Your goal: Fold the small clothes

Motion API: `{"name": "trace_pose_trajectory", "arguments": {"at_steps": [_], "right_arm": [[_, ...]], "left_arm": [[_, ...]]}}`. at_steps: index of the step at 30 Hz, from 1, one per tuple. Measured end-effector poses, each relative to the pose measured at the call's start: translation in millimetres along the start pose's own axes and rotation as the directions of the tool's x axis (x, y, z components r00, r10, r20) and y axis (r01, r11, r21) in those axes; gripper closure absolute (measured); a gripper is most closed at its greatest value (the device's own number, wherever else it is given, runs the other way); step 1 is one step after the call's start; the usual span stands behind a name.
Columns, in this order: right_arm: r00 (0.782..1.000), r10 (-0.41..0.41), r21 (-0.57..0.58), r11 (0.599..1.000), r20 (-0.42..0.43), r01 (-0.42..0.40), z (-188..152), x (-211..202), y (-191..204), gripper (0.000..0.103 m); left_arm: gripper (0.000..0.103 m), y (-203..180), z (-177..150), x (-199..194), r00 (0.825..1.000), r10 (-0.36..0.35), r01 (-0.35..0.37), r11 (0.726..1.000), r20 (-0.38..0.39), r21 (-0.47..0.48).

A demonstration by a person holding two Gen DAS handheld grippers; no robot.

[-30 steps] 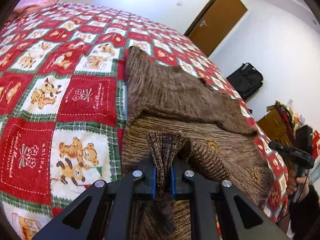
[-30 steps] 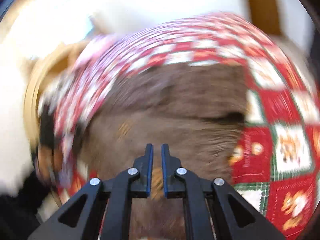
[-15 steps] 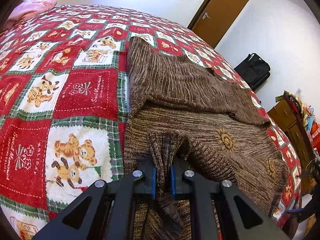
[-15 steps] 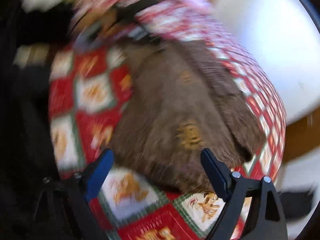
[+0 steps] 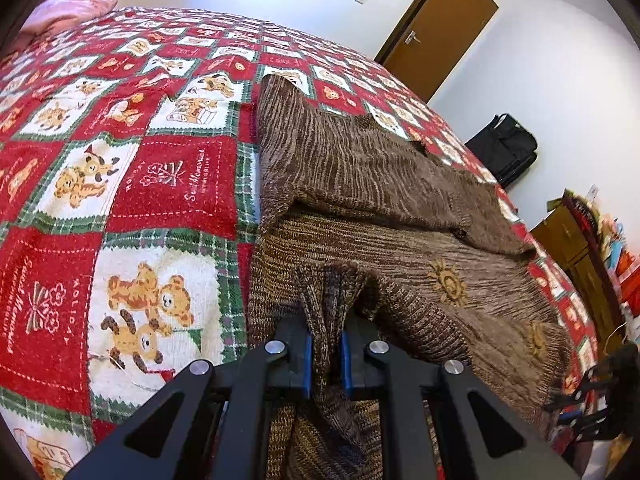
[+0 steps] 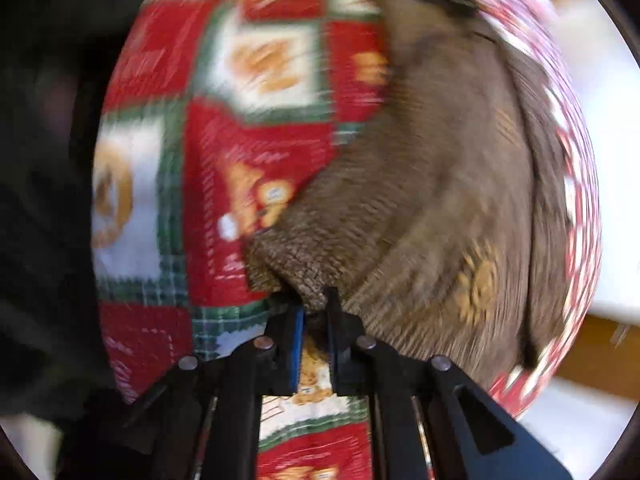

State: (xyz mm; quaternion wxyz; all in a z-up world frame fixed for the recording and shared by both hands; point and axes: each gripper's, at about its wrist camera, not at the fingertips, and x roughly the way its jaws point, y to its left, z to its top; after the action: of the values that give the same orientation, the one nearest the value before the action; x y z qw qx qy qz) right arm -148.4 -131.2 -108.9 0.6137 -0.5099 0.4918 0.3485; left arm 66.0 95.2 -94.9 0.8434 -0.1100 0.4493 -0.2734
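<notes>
A brown knitted sweater with small orange sun motifs lies on the red, white and green teddy-bear bedspread. Its upper part is folded over the lower part. My left gripper is shut on a bunched edge of the sweater near the bottom of the left wrist view. In the blurred right wrist view my right gripper is shut on a corner of the same sweater, pinching the knit between its blue pads. The right gripper shows as a dark shape at the bed's right edge.
A pink pillow sits at the bed's far left. Beyond the bed are a brown door, a black bag against the white wall, and a wooden cabinet with cluttered items at the right.
My right gripper rolled around, opened wide above the sweater, then came down and closed on its corner. The left gripper kept its hold in place.
</notes>
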Motion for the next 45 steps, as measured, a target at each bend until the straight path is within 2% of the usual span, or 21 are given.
{"name": "trace_pose_trajectory", "arguments": {"at_steps": [2,5,8,9,11,13,15,17,20,21,22,24,26,29,33,35,36,38,40,42,45], "right_arm": [[0.993,0.028,0.206,0.977,0.113,-0.051,-8,-20,-26,0.092],[0.947,0.006,0.492,0.853,0.322,-0.173,-30,-50,-82,0.092],[0.871,-0.059,0.707,0.612,0.487,-0.354,-66,-53,-149,0.092],[0.848,-0.098,0.768,0.487,0.521,-0.416,-85,-43,-172,0.092],[0.835,-0.141,0.824,0.314,0.531,-0.472,-100,-25,-192,0.092],[0.84,-0.168,0.856,0.142,0.516,-0.498,-123,8,-205,0.092],[0.851,-0.165,0.866,0.053,0.499,-0.497,-132,37,-204,0.093],[0.85,-0.151,0.862,0.029,0.505,-0.507,-138,44,-202,0.093],[0.826,-0.171,0.839,0.003,0.537,-0.544,-145,41,-191,0.087],[0.817,-0.166,0.828,-0.002,0.553,-0.561,-146,40,-192,0.079],[0.804,-0.155,0.812,-0.01,0.575,-0.583,-153,37,-198,0.064],[0.777,-0.157,0.785,-0.012,0.61,-0.619,-154,37,-201,0.046],[0.788,-0.159,0.8,0.02,0.595,-0.6,-144,31,-197,0.041],[0.834,-0.134,0.844,0.113,0.536,-0.525,-121,35,-206,0.04],[0.873,-0.136,0.876,0.202,0.469,-0.439,-103,39,-207,0.041],[0.895,-0.142,0.892,0.238,0.423,-0.384,-98,40,-205,0.056],[0.911,-0.153,0.907,0.248,0.382,-0.339,-96,40,-204,0.086],[0.925,-0.156,0.923,0.235,0.346,-0.305,-97,43,-204,0.091],[0.919,-0.184,0.928,0.202,0.35,-0.313,-104,39,-202,0.091],[0.912,-0.221,0.932,0.197,0.346,-0.306,-106,31,-198,0.091],[0.895,-0.27,0.93,0.198,0.355,-0.309,-105,15,-194,0.091]], "left_arm": [[0.093,-1,1,-6,1.0,-0.025,0.025,1.0,0.003,0.001],[0.093,-4,10,-19,0.998,-0.061,0.061,0.998,0.029,0.014],[0.093,-1,20,-18,0.998,-0.057,0.057,0.998,0.035,-0.009],[0.093,1,22,-14,0.999,-0.038,0.038,0.999,0.03,-0.014],[0.093,6,24,-2,1.0,-0.004,0.004,0.999,0.008,-0.033],[0.093,10,22,8,1.0,0.003,-0.004,0.998,-0.019,-0.056],[0.093,10,20,10,1.0,0.005,-0.005,0.999,-0.016,-0.049],[0.093,10,20,9,1.0,0.001,-0.001,0.999,-0.014,-0.033],[0.093,7,21,10,1.0,0.006,-0.006,1.0,-0.019,0.0],[0.092,6,21,10,1.0,0.004,-0.004,1.0,-0.019,0.011],[0.092,5,22,11,1.0,0.0,0.0,1.0,-0.019,0.019],[0.092,4,23,13,1.0,-0.004,0.005,1.0,-0.015,0.019],[0.091,4,23,14,1.0,-0.019,0.019,1.0,-0.017,0.01],[0.089,5,24,14,0.999,-0.034,0.034,0.999,-0.024,0.008],[0.088,7,26,14,0.998,-0.046,0.047,0.999,-0.03,0.015],[0.088,10,26,15,0.997,-0.069,0.069,0.998,-0.031,-0.006],[0.088,11,26,15,0.996,-0.08,0.079,0.997,-0.025,-0.017],[0.089,11,25,12,0.996,-0.087,0.087,0.996,0.001,-0.024],[0.093,4,23,6,0.997,-0.063,0.063,0.998,0.041,0.014],[0.094,-5,21,1,0.998,-0.021,0.017,0.998,0.061,0.063],[0.094,-14,21,-9,0.997,-0.023,0.016,0.996,0.079,0.086]]}}
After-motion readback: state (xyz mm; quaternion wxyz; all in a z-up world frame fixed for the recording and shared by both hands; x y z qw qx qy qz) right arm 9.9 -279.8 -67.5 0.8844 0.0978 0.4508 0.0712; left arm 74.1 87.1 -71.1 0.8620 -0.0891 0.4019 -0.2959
